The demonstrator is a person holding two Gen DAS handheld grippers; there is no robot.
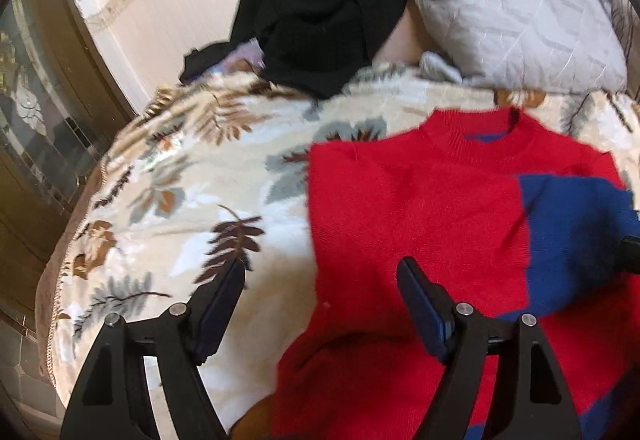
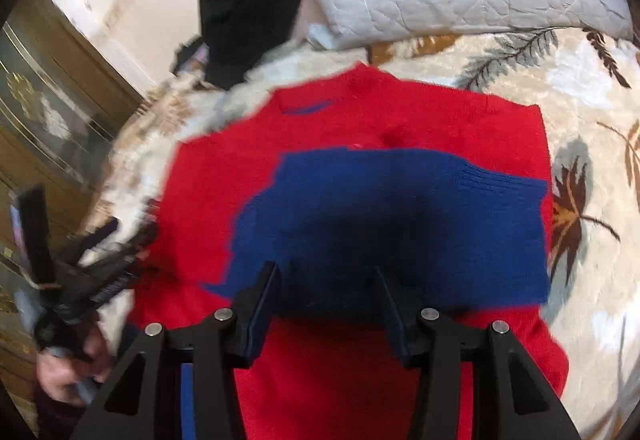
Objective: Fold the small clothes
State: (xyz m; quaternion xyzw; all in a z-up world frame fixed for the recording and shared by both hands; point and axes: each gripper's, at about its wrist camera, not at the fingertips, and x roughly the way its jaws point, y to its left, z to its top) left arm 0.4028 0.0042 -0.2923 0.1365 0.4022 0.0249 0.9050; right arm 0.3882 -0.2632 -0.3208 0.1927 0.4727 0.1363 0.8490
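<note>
Right view alone shows hand [image 2: 68,364]; both hand-held grippers released above sweater [image 1: 420,208].

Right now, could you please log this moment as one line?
red sweater flat on blanket | blue sleeve folded across | left gripper open | right gripper open, empty

A home bedroom: a bed [image 1: 168,200] covered with a leaf-patterned blanket, a grey quilted pillow [image 1: 500,12], heaped dark clothes [image 1: 320,12], and a glass-fronted wooden cabinet [image 1: 36,112] alongside.
</note>
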